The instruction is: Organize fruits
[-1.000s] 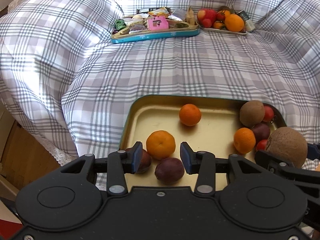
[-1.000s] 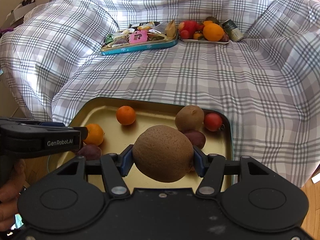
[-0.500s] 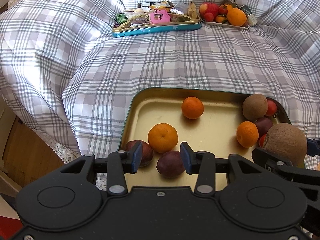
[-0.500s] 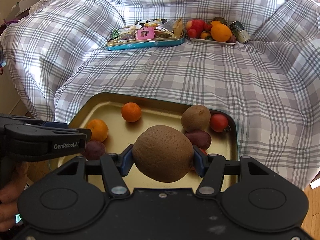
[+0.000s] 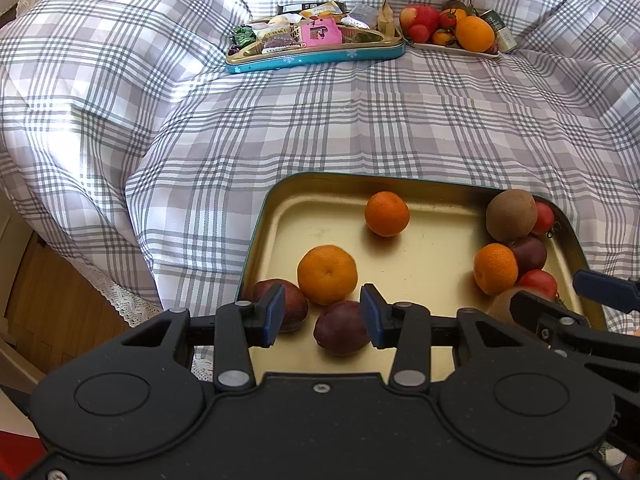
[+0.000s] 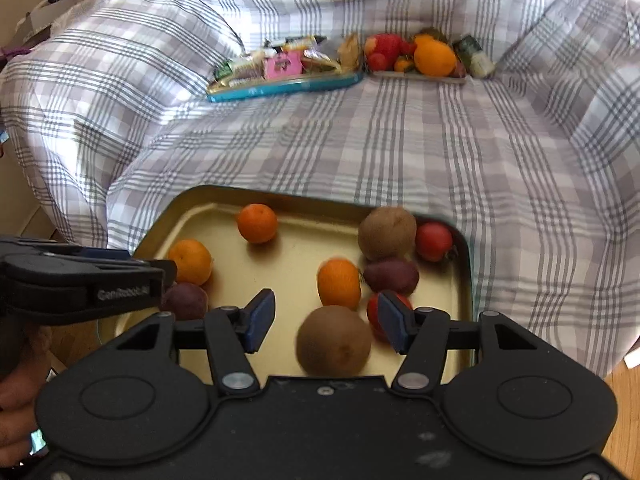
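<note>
Right wrist | right hand-held gripper (image 6: 326, 326) apart (blurred) | kiwi (image 6: 334, 341) between | left hand-held gripper (image 5: 322, 314) apart

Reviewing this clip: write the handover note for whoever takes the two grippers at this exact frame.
Right gripper: open, nothing held; the large brown kiwi lies between its fingers, apparently on the gold metal tray.
Left gripper: open, empty, hovering over the near dark purple plum, beside a second plum and a mandarin.
Also in the tray: two more mandarins, a smaller kiwi, another plum and red tomatoes at the right side.
Done: the big kiwi is in the tray.
Left: grouping; like fruits lie scattered. The far white plate of fruit is untouched.
</note>
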`<action>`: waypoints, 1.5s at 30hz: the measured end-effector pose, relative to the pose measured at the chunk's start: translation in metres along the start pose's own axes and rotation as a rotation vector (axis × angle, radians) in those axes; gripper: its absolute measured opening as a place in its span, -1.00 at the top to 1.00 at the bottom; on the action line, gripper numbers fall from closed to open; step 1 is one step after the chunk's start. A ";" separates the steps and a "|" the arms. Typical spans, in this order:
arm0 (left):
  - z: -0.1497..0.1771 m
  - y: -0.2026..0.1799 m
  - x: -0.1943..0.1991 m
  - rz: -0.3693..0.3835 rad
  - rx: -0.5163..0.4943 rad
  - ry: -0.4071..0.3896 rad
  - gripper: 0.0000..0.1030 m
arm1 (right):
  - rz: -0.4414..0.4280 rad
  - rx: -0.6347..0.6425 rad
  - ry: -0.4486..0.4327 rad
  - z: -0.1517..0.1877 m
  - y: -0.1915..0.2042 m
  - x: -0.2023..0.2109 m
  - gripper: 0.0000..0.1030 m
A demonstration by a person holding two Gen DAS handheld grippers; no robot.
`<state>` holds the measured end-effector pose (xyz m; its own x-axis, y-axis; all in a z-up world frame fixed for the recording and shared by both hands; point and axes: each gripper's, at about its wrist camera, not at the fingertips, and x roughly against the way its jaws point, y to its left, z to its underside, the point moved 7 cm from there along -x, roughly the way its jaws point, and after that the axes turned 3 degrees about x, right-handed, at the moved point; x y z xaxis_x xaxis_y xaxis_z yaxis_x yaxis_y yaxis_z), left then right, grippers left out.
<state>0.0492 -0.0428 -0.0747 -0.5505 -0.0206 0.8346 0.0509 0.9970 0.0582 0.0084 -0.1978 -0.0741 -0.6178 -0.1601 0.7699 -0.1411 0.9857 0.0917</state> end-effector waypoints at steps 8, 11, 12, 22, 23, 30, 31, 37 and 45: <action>0.001 0.001 0.001 -0.001 -0.001 0.000 0.01 | 0.023 0.011 0.010 0.001 0.000 -0.001 -0.18; 0.002 0.000 0.001 0.002 -0.006 0.005 0.01 | 0.048 0.001 0.013 0.001 -0.003 -0.001 -0.18; 0.002 0.000 0.001 0.003 -0.010 0.005 0.01 | 0.051 -0.002 0.013 0.001 -0.004 -0.001 -0.18; 0.000 0.001 0.005 0.020 -0.035 0.007 0.01 | 0.077 -0.005 0.016 0.002 -0.005 0.005 -0.18; 0.000 0.001 0.006 0.022 -0.035 0.008 0.01 | 0.078 -0.008 0.016 0.002 -0.005 0.005 -0.18; 0.002 0.001 0.011 0.024 -0.036 0.001 0.01 | 0.093 -0.013 0.005 0.005 -0.013 0.016 -0.17; 0.003 0.001 0.012 0.027 -0.036 0.001 0.01 | 0.099 -0.015 0.004 0.006 -0.014 0.018 -0.17; 0.006 -0.005 0.017 0.045 -0.053 -0.006 0.01 | 0.123 -0.028 -0.010 0.008 -0.021 0.026 -0.17; 0.010 -0.009 0.021 0.054 -0.058 -0.007 0.01 | 0.133 -0.013 -0.020 0.010 -0.017 0.028 -0.17</action>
<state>0.0292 -0.0511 -0.0629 -0.5519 0.0338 0.8333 0.1284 0.9907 0.0449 -0.0145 -0.2192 -0.0599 -0.6460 -0.0283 0.7628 -0.0467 0.9989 -0.0024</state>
